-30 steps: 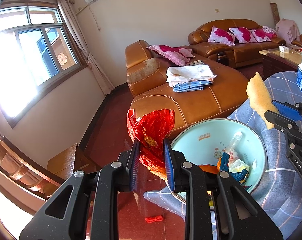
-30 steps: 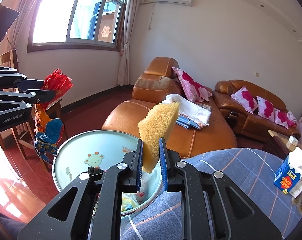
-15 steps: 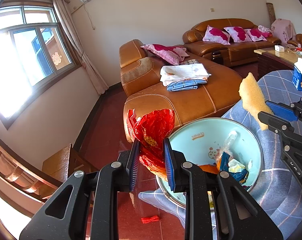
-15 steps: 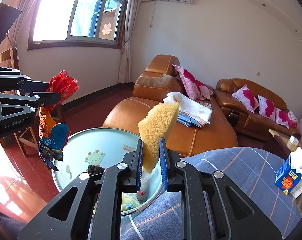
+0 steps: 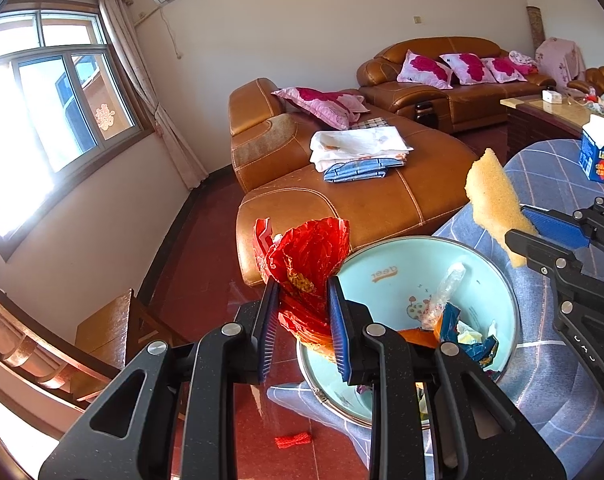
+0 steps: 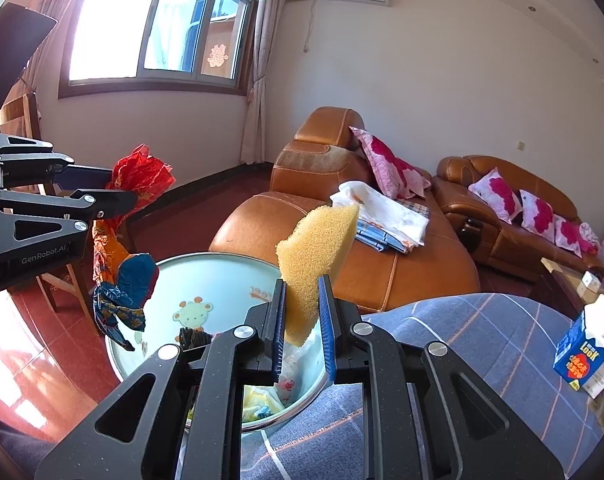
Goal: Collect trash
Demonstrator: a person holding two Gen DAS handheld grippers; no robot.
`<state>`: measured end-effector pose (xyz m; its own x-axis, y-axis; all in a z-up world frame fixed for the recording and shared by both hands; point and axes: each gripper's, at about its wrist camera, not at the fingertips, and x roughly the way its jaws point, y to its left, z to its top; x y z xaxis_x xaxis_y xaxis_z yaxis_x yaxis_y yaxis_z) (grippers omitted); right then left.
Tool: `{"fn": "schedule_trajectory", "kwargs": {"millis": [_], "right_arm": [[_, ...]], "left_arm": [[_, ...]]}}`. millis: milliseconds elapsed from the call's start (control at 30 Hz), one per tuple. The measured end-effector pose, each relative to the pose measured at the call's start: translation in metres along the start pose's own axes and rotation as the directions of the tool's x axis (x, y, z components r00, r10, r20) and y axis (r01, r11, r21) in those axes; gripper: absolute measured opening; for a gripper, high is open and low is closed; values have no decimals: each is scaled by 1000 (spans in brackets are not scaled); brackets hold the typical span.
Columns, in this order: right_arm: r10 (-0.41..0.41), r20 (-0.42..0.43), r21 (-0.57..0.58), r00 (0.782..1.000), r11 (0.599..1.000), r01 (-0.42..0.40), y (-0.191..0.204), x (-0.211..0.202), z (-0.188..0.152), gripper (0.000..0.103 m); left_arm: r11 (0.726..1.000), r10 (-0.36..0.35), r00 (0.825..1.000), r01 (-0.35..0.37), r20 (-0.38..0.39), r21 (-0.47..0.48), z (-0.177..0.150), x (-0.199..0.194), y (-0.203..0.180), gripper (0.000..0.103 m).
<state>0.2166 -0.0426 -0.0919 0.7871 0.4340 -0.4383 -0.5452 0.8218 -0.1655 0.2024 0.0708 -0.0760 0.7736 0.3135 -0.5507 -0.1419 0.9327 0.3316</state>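
Left gripper [image 5: 303, 312] pinches a crinkly wrapper [image 5: 308, 258] – light, slippery; right gripper [image 6: 301, 314] squeezes a soft sponge [image 6: 314, 252] – grip mid-body.

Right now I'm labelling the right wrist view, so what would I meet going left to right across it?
Left gripper with the red wrapper → basin → yellow sponge in the right gripper → folded cloths on the sofa → blue milk carton.
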Motion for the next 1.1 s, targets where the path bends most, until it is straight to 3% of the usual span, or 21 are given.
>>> {"fn": "schedule_trajectory", "kwargs": {"millis": [100,167,200,233,267,367,467,500,733,1100], "right_arm": [[3,-3,-2,1000,1000,-3,0,1,0,18],[-1,-1,5,1000,1000,1,-2,1,0,27],[-3,3,13,1000,1000,3,-3,0,0,40],[-5,9,21,1000,1000,5,-5,-1,-1,45],[-9,16,30,1000,1000,9,-7,-2,-1,45],[-28,32,54,999,998,26,-12,-5,-2,45],[-59,57,79,997,995,55,-16,-12,-4,46],[-74,68,89,995,994,68,-17,-15,-4,46],[-191,124,185,974,969,166,-30,-35,-11,49],[-218,128,188,968,963,192,-29,-37,-12,49]], "left_arm": [[1000,-21,1000,21,3,7,1,0,-3,33],[1000,-15,1000,15,7,4,1,0,-3,42],[1000,-19,1000,19,8,0,-1,0,-4,46],[1000,-21,1000,21,8,-1,-1,0,-3,48],[1000,-19,1000,19,11,-2,-1,0,-4,53],[999,-31,999,31,14,-12,-1,-1,-3,55],[999,-27,999,29,45,-44,-1,-6,-1,83],[998,-19,998,22,56,-53,-1,-8,0,87],[993,-12,994,24,105,-116,-3,-18,6,95],[992,-1,992,17,123,-127,-5,-22,8,97]]}}
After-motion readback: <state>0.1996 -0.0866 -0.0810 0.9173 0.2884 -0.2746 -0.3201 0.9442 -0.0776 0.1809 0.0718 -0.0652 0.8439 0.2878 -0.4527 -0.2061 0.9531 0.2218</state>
